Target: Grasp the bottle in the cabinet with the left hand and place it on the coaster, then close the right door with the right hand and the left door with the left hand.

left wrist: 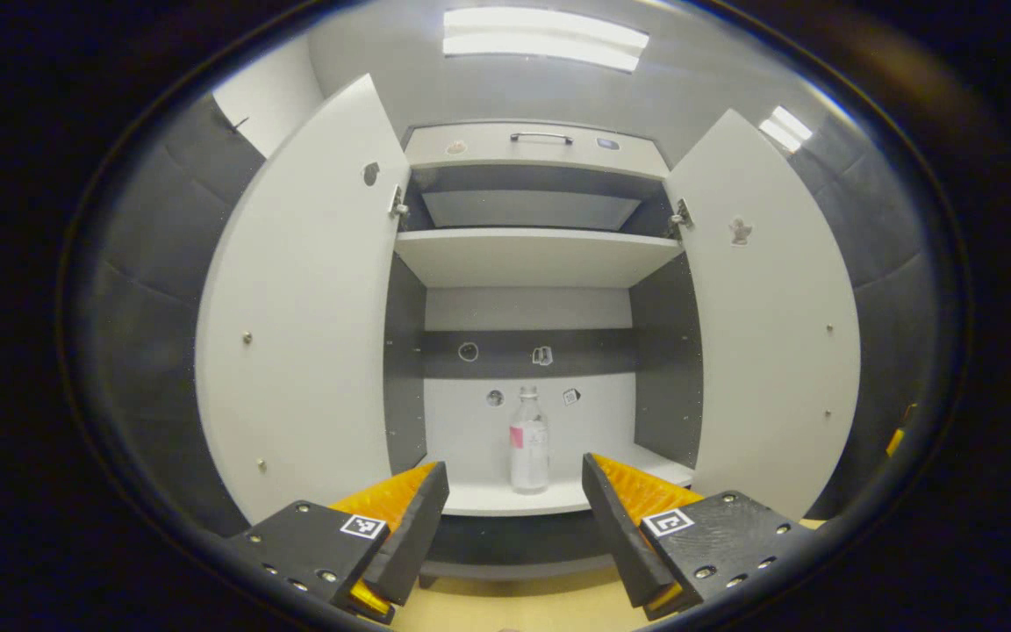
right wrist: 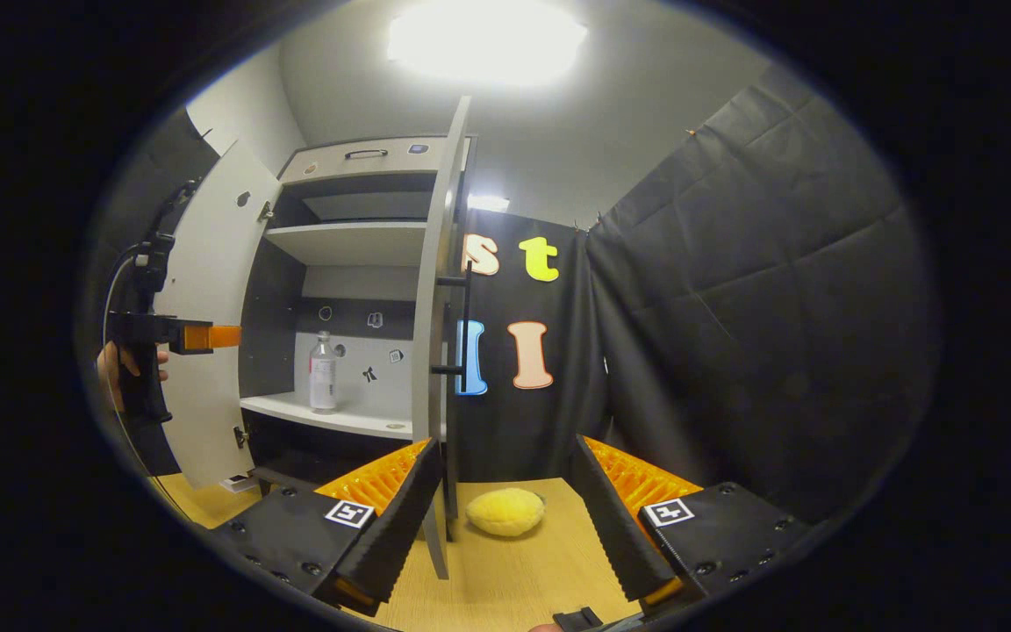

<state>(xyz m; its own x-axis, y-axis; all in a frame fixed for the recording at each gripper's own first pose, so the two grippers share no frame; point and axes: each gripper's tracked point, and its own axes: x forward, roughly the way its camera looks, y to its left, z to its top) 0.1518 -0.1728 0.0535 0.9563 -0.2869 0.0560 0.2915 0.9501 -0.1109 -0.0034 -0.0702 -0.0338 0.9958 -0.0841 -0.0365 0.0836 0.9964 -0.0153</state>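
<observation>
Booth cabinet (left wrist: pixel 541 254) doors open | bottle (left wrist: pixel 528 443) upright on lower shelf | wooden table (right wrist: pixel 541 570) | both grippers' fingers wide, empty

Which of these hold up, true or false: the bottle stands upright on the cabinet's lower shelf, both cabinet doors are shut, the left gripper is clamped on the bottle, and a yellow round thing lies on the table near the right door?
1. The bottle stands upright on the lower shelf of the cabinet. True.
2. Both doors are shut. False: the left door and the right door both stand wide open.
3. The left gripper is clamped on the bottle. False: its fingers are spread, short of the bottle.
4. A yellow round thing lies on the table near the right door. True.
</observation>
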